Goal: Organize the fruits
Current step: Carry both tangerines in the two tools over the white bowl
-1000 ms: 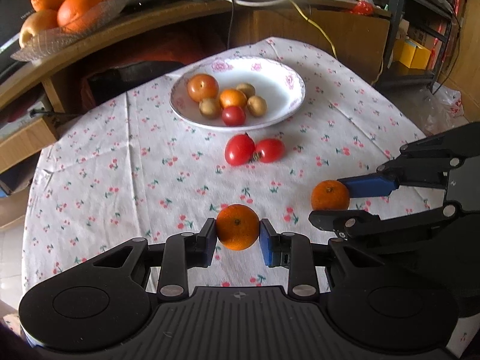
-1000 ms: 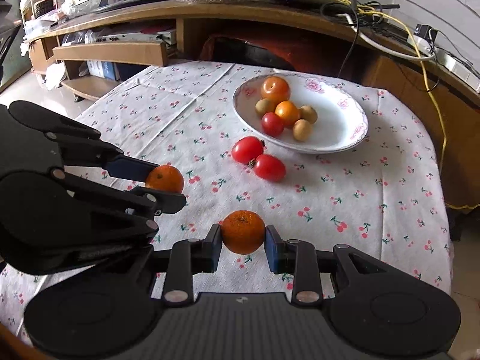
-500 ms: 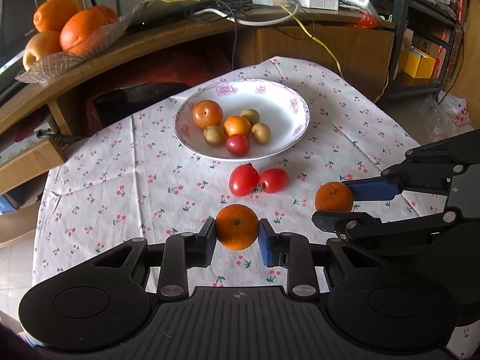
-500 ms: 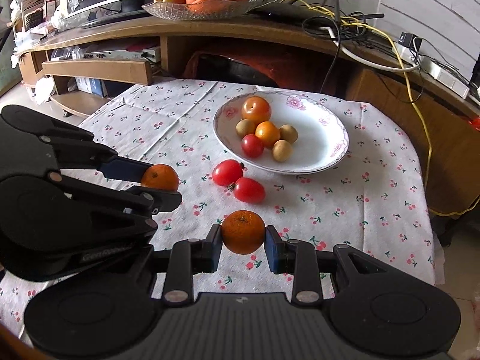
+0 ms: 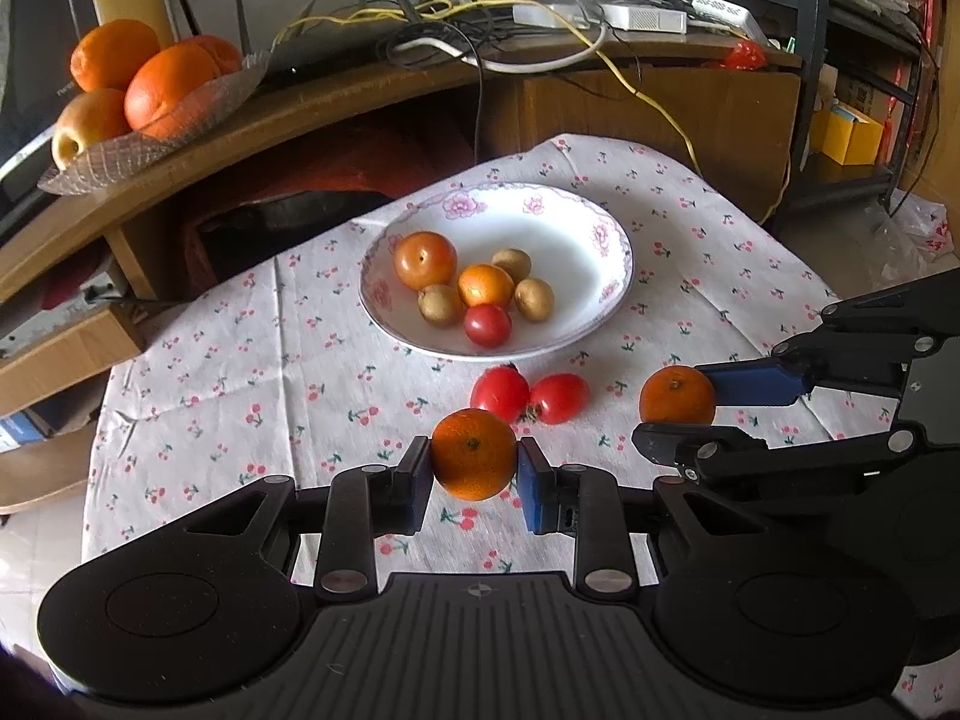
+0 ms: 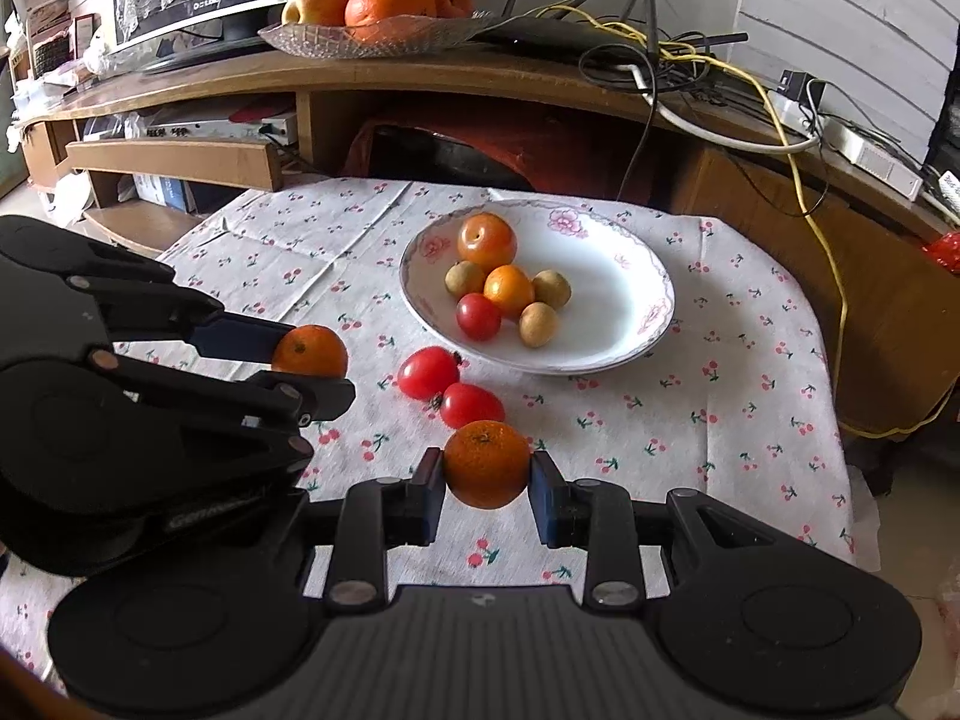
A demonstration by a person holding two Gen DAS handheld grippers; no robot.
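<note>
Table (image 5: 198,360) under cherry-print cloth, white bowl (image 5: 606,252) (floral rim), two tomatoes (image 5: 528,396) touching just beside it

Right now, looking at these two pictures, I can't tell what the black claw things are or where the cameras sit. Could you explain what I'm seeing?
There is no robot here: a person holds a two-finger clamp in each hand, with a wide-angle camera on each looking along its fingers. One picture is from the left gripper, the other from the right gripper; each also shows the other from the side. Each grips a small mandarin: the left mandarin and the right mandarin. On the cherry-print tablecloth lie two tomatoes beside a white floral bowl that already holds six small fruits. Behind, a glass dish of oranges sits on a wooden shelf.
</note>
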